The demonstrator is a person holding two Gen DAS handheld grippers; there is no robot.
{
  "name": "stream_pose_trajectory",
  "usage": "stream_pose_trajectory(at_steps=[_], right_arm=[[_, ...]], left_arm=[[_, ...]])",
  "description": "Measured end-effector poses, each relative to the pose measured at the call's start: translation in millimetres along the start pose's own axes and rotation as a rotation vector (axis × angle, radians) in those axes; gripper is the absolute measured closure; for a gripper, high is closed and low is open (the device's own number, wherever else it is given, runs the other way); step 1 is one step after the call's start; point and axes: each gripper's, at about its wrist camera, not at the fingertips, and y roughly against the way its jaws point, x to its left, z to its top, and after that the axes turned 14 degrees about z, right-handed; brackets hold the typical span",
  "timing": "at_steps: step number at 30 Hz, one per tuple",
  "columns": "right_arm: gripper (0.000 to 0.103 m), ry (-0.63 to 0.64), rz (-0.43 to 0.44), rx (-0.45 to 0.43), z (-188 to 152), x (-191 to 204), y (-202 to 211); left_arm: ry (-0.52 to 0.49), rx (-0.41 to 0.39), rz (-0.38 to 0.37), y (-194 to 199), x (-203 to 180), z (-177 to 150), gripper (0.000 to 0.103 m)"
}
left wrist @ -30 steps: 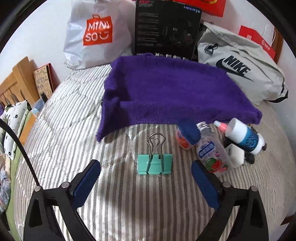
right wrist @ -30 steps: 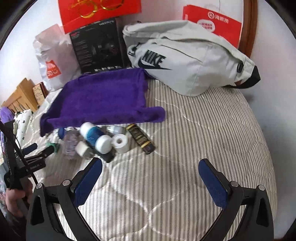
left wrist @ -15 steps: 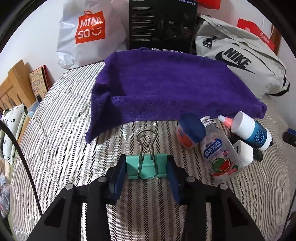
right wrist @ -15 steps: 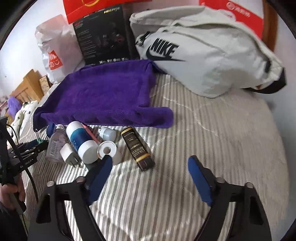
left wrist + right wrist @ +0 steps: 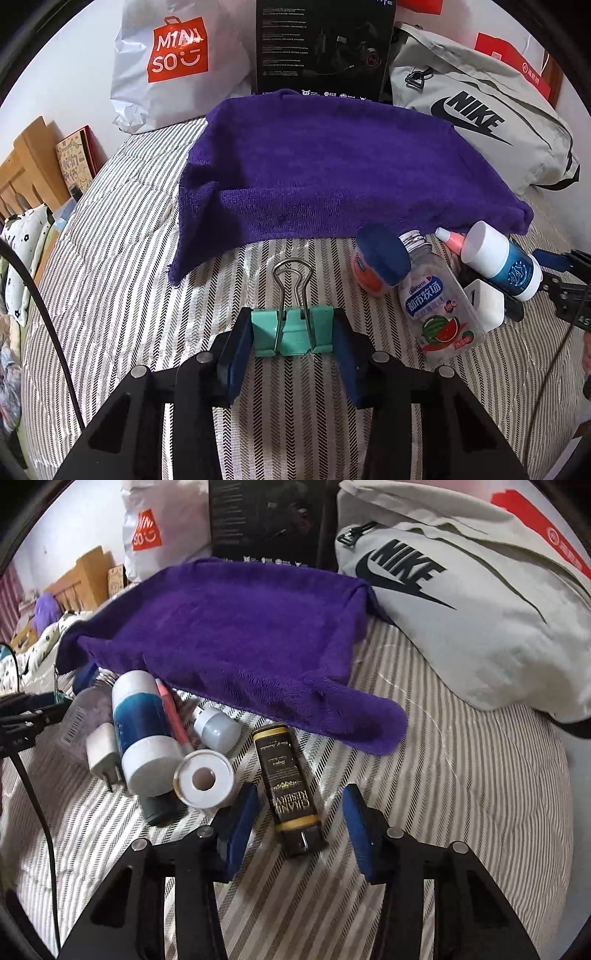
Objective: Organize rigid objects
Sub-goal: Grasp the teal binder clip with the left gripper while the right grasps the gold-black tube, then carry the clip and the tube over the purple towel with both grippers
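Pinching a green binder clip (image 5: 293, 332) from both sides, the left gripper (image 5: 293, 345) has its blue pads pressed flat against the clip's ends, with the wire handles pointing away toward the purple towel (image 5: 332, 173). The clip sits low over the striped bed cover (image 5: 122, 236); whether it is touching the cover cannot be told from this angle. Just to its right lie a blue-capped jar (image 5: 376, 258), a clear candy bottle (image 5: 436, 302) and a white-capped blue bottle (image 5: 498, 258), bunched along the towel's near edge.

The right gripper (image 5: 299, 819) is partly open, its pads apart on either side of a dark brown tube (image 5: 288, 786) lying on the cover, neither pad touching it. Left of the tube are a white tape roll (image 5: 203, 779), a white charger plug (image 5: 103, 753) and a small white bulb (image 5: 218, 727). A grey bag (image 5: 461, 602) rests at the far right of the bed.
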Motion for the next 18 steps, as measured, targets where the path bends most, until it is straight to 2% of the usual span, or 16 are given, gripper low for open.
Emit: stream_pose_trajectory(at_steps=[4, 9, 13, 18], right_arm=[[0.074, 0.01, 0.042, -0.023, 5.1, -3.2, -5.3], [0.079, -0.096, 0.051, 0.02, 3.7, -9.3, 0.2], [0.079, -0.012, 0.008, 0.051, -3.1, 7.2, 1.2], [0.079, -0.029, 0.007, 0.086, -0.7, 5.9, 1.0]], left_arm=[[-0.002, 0.004, 0.002, -0.7, -0.8, 1.0, 0.063], [-0.001, -0.001, -0.001, -0.7, 0.1, 0.1, 0.063], [-0.002, -0.003, 0.002, -0.6, 0.0, -0.5, 0.063], [-0.003, -0.006, 0.003, -0.1, -0.2, -0.9, 0.063]])
